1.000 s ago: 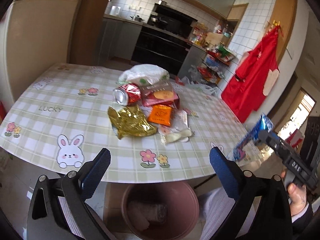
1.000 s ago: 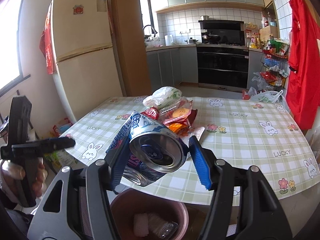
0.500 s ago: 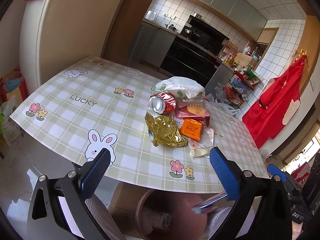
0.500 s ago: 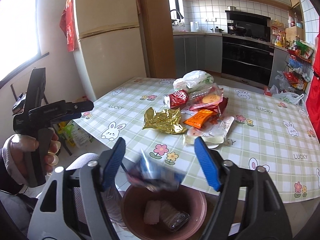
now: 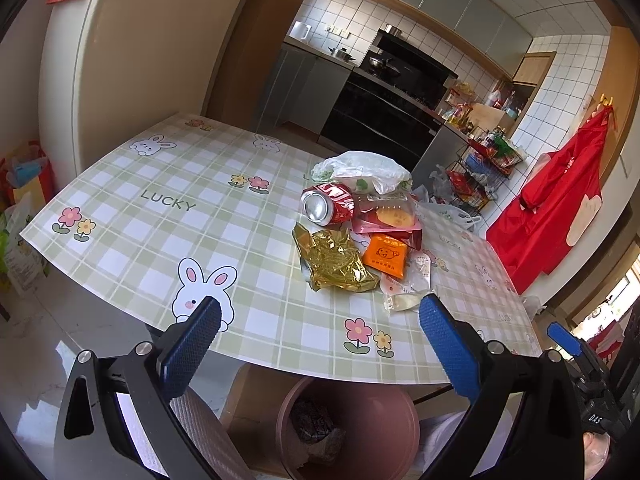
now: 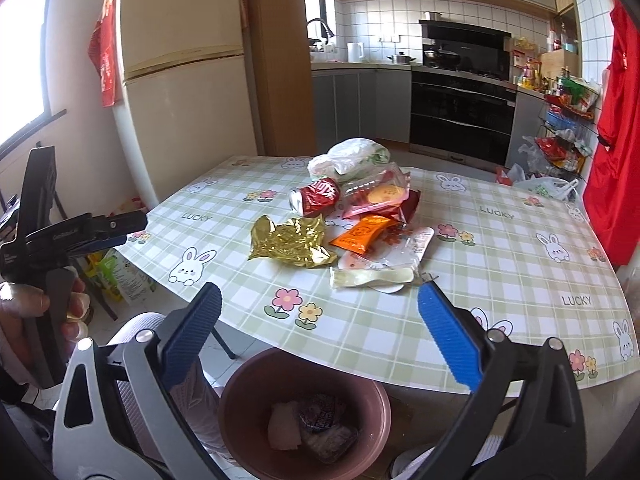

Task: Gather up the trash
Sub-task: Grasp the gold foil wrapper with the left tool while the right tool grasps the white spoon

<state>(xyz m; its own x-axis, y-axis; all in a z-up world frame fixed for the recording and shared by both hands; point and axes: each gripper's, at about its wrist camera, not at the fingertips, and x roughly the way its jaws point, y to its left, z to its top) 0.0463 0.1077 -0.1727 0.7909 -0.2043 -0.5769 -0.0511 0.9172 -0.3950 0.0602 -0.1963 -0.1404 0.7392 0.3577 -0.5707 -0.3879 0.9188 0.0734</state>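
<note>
The right gripper is standing with its fingers spread wide and nothing between them; they have just been opening, and the blue can it was carrying a second ago is gone from them. That can is now lying in the pink bin below the counter edge, among crumpled wrappers, though its outline there is hard to make out. The release over the bin is therefore judged complete.

The left gripper is also holding its fingers wide and empty, pointing down across the counter from just above the bin.

Trash is remaining on the counter in one loose pile: a red can lying on its side, a gold foil wrapper just in front of it, an orange packet, a red snack bag, clear packaging and a white plastic bag at the back.

In my judgement the task is only partly done; either gripper is free to take the next piece, the gold wrapper being nearest.
</note>
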